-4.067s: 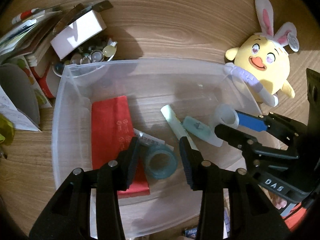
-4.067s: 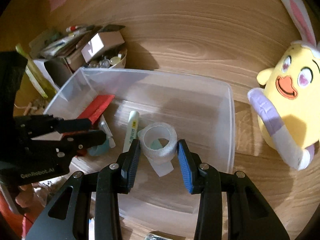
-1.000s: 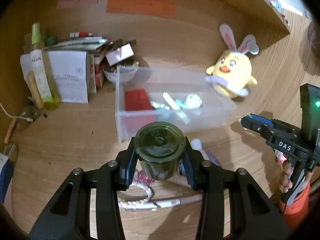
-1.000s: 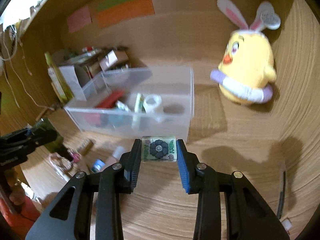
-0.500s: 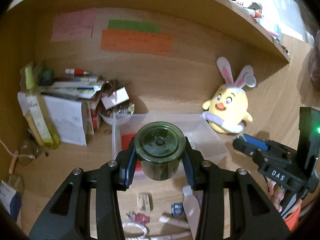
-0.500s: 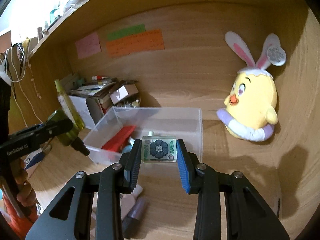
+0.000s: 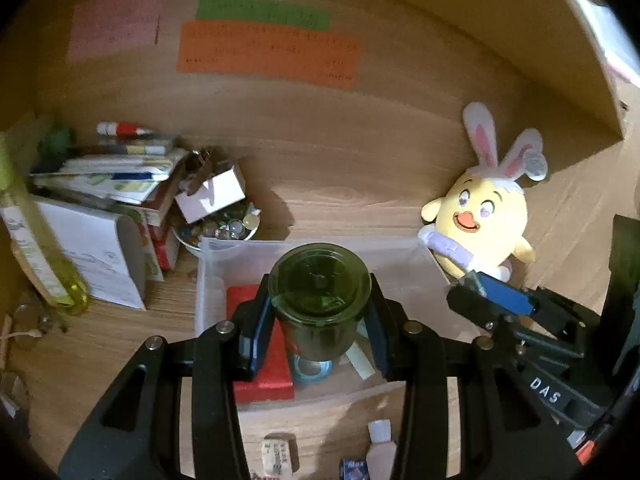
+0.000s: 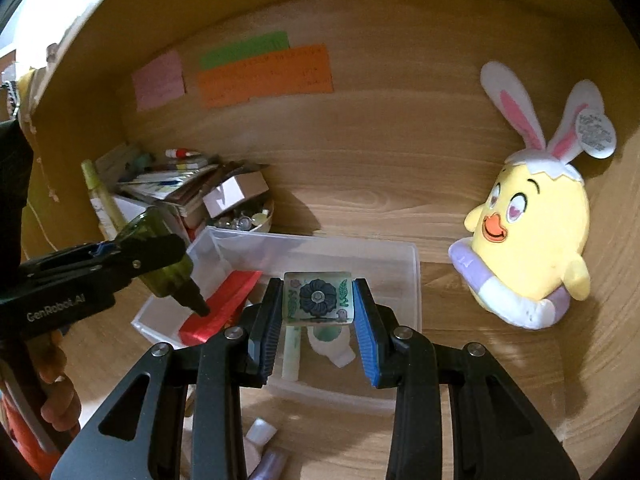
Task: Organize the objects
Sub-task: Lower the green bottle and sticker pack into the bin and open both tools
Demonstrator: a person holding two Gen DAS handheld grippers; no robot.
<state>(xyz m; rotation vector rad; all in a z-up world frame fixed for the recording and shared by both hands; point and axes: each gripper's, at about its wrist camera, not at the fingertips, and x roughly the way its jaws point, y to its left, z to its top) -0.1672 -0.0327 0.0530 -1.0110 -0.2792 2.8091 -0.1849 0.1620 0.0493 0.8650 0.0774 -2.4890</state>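
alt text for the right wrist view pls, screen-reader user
The right gripper holds a small flower-patterned tile above a clear plastic bin on a wooden desk. At left, the left gripper carries a green bottle toward the bin; a yellow bunny-eared chick plush sits right.

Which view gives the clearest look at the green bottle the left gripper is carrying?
The right wrist view: the green bottle shows side-on, its dark cap tilted down toward the clear bin. The left wrist view shows only its round base end-on, clamped in the left gripper.
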